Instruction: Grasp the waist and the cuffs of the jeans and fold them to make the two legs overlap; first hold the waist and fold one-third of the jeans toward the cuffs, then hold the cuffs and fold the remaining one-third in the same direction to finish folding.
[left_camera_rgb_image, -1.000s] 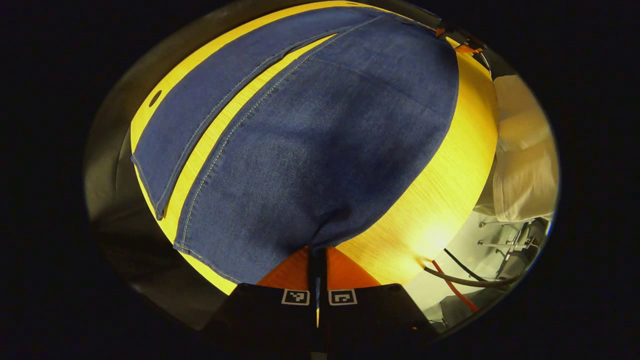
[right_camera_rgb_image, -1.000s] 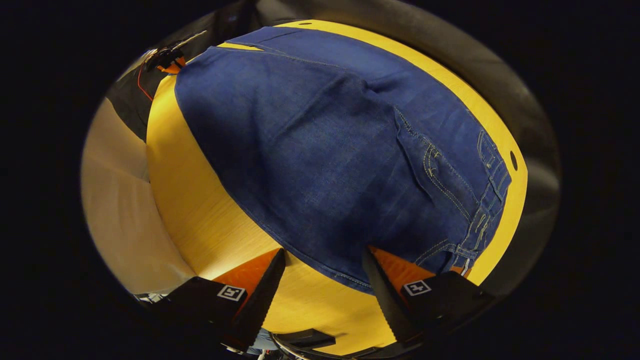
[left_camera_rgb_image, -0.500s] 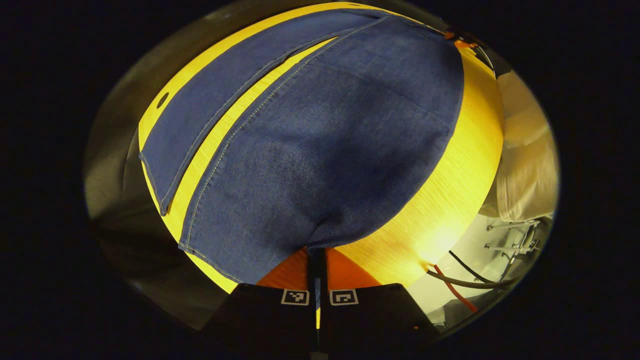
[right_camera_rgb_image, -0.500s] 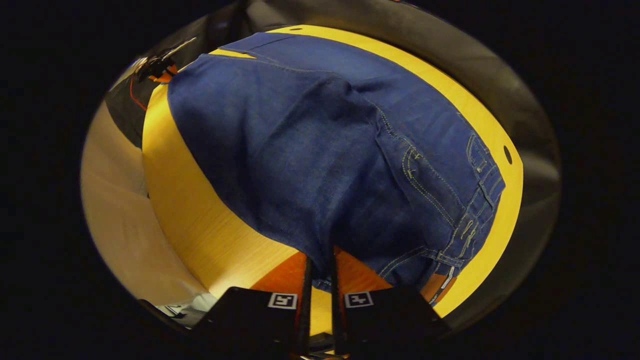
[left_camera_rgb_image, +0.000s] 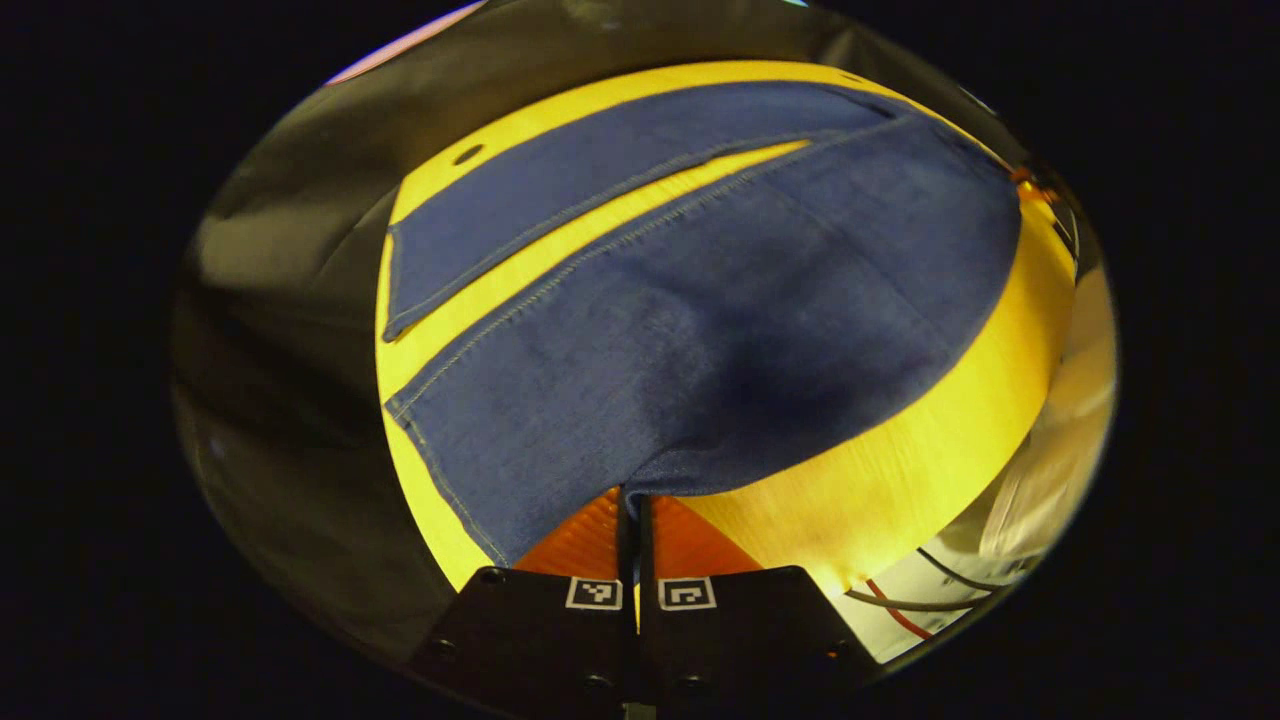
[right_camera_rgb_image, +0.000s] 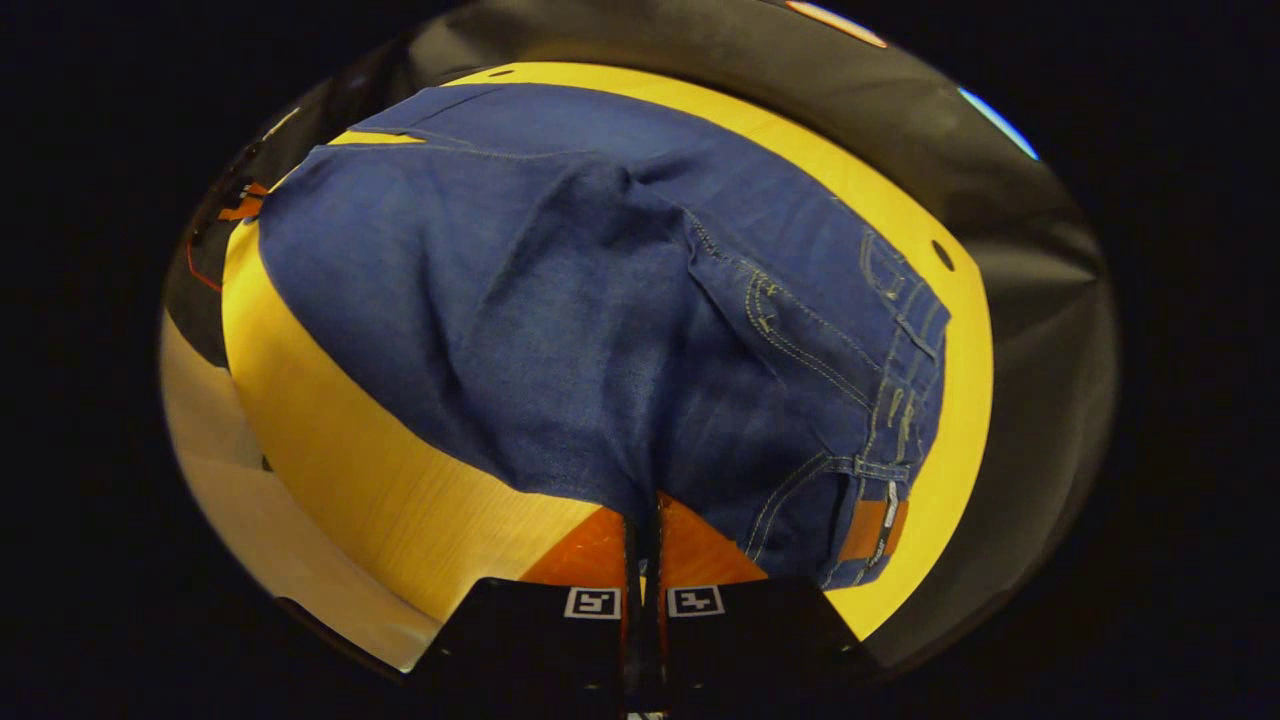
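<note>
L gripper (left_camera_rgb_image: 631, 500) pinched near leg edge of jeans (left_camera_rgb_image: 700, 300) | R gripper (right_camera_rgb_image: 645, 505) pinched waist side | legs apart on table (right_camera_rgb_image: 350, 480), no fold done; all folds left

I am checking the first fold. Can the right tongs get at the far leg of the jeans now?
Probably not: the right tongs are shut on the near edge of the jeans, and the far leg lies across the table.

Left gripper view looking low and close from the near table (left_camera_rgb_image: 900, 470) edge along the jeans (left_camera_rgb_image: 700, 300) legs, right gripper view likewise beside the waist, both sharing the denim and tabletop.
</note>
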